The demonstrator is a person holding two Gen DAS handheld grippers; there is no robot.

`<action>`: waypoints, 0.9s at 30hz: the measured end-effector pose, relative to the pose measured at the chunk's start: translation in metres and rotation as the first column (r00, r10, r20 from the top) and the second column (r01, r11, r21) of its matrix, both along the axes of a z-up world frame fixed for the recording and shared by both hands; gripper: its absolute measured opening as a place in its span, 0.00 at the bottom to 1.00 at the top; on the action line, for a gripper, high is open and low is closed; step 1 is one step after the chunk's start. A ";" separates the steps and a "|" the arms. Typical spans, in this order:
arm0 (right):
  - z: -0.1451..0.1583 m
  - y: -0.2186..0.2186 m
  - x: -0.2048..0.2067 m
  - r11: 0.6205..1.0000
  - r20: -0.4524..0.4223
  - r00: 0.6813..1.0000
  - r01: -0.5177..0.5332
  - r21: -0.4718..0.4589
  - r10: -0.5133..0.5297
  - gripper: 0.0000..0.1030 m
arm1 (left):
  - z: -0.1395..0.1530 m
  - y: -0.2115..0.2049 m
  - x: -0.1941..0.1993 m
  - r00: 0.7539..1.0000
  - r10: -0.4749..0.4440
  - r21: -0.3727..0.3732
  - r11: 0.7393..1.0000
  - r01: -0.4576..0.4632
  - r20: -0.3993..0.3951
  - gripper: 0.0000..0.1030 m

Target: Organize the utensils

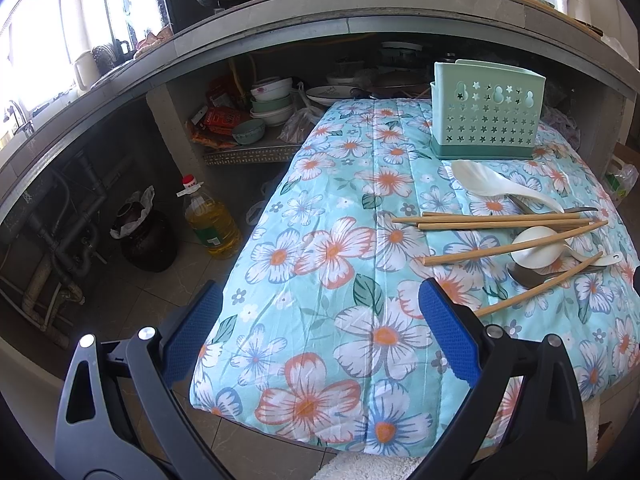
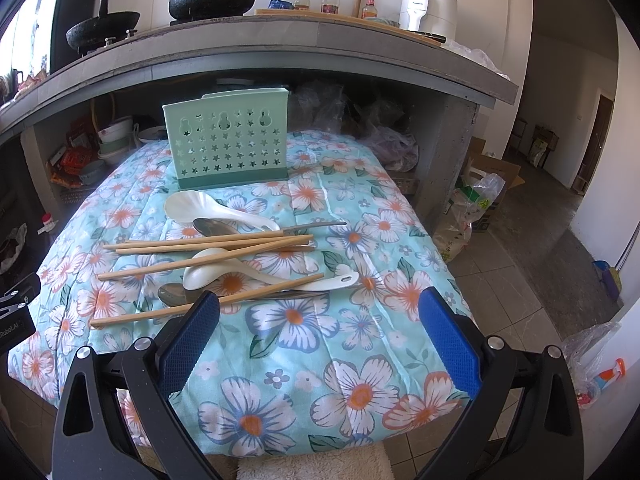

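A mint-green perforated utensil holder [image 1: 486,114] [image 2: 228,142] stands upright at the far side of a floral cloth-covered table [image 1: 332,240] [image 2: 320,340]. In front of it lies a loose pile: several wooden chopsticks [image 1: 504,222] [image 2: 208,244], white plastic spoons [image 1: 496,184] [image 2: 208,208] and metal spoons [image 1: 532,274] [image 2: 212,226]. My left gripper [image 1: 320,320] is open and empty, over the table's near left, left of the pile. My right gripper [image 2: 320,320] is open and empty just in front of the pile; its left finger [image 2: 192,336] overlaps the nearest chopstick [image 2: 200,306].
A concrete counter [image 2: 280,44] with a wok and pots overhangs behind the table. Bowls and plates [image 1: 272,104] fill the shelf below. An oil bottle [image 1: 210,220] and dark jar [image 1: 146,238] stand on the floor left; plastic bags [image 2: 472,208] right.
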State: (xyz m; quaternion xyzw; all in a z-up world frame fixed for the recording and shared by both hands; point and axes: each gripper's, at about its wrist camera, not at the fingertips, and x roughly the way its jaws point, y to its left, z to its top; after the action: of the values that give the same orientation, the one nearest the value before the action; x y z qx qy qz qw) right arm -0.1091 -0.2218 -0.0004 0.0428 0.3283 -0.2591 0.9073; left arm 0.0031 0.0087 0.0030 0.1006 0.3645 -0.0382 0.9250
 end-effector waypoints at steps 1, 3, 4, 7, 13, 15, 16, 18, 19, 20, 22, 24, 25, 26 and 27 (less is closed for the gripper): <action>0.000 0.000 0.000 1.000 0.000 1.000 0.000 0.000 0.000 0.94 | 0.000 0.000 0.000 1.000 0.000 -0.002 1.000 0.000 0.000 0.92; 0.000 0.000 0.000 1.000 0.000 1.000 0.000 0.001 0.000 0.94 | 0.000 0.000 0.000 1.000 -0.002 -0.001 1.000 0.002 0.001 0.92; 0.000 0.000 0.000 1.000 0.000 1.000 0.000 0.001 0.000 0.94 | 0.000 -0.001 0.000 1.000 -0.004 -0.002 1.000 0.004 0.000 0.92; -0.001 0.000 0.000 1.000 0.001 1.000 0.000 0.001 0.000 0.94 | 0.002 0.000 0.000 1.000 -0.015 -0.005 1.000 0.015 -0.001 0.92; 0.003 -0.001 0.000 1.000 0.008 1.000 0.006 0.006 -0.006 0.94 | -0.002 -0.003 0.003 0.999 -0.042 -0.006 0.999 0.042 -0.024 0.92; 0.003 -0.002 -0.002 1.000 0.011 1.000 0.008 0.009 -0.008 0.94 | -0.004 -0.006 0.004 0.998 -0.053 -0.003 0.999 0.053 -0.033 0.92; 0.003 -0.003 -0.003 1.000 0.012 1.000 0.009 0.010 -0.009 0.94 | -0.005 -0.007 0.004 0.998 -0.055 0.000 0.998 0.055 -0.035 0.92; 0.001 -0.004 -0.003 1.000 0.013 1.000 0.011 0.013 -0.011 0.94 | -0.007 -0.009 0.005 0.997 -0.061 0.003 0.998 0.061 -0.038 0.92; 0.000 -0.005 -0.003 1.000 0.013 1.000 0.011 0.016 -0.012 0.94 | -0.008 -0.010 0.005 0.997 -0.061 0.003 0.998 0.061 -0.041 0.92; -0.001 -0.006 -0.003 1.000 0.012 1.000 0.012 0.019 -0.012 0.94 | -0.009 -0.009 0.006 0.997 -0.063 0.000 0.998 0.063 -0.046 0.92; -0.004 -0.007 -0.003 1.000 0.008 1.000 0.013 0.023 -0.013 0.94 | -0.011 -0.010 0.009 0.996 -0.068 -0.006 0.998 0.067 -0.059 0.92; -0.005 -0.008 -0.002 1.000 0.008 1.000 0.014 0.026 -0.014 0.94 | -0.013 -0.011 0.012 0.995 -0.073 -0.003 0.997 0.073 -0.064 0.92; -0.006 -0.008 -0.001 1.000 0.008 1.000 0.015 0.028 -0.015 0.94 | -0.014 -0.012 0.013 0.995 -0.076 0.001 0.997 0.076 -0.064 0.92; -0.007 -0.009 -0.001 0.999 0.007 1.000 0.015 0.029 -0.015 0.94 | -0.015 -0.013 0.014 0.995 -0.082 -0.001 0.997 0.082 -0.062 0.92; -0.009 -0.009 0.000 0.999 0.005 1.000 0.015 0.031 -0.015 0.94 | -0.016 -0.014 0.014 0.994 -0.094 -0.008 0.996 0.093 -0.061 0.92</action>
State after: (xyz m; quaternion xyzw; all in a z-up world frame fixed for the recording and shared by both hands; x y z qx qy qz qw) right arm -0.1095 -0.2305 -0.0089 0.0600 0.3294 -0.2607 0.9055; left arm 0.0172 -0.0049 -0.0129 0.1140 0.3875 -0.0854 0.9108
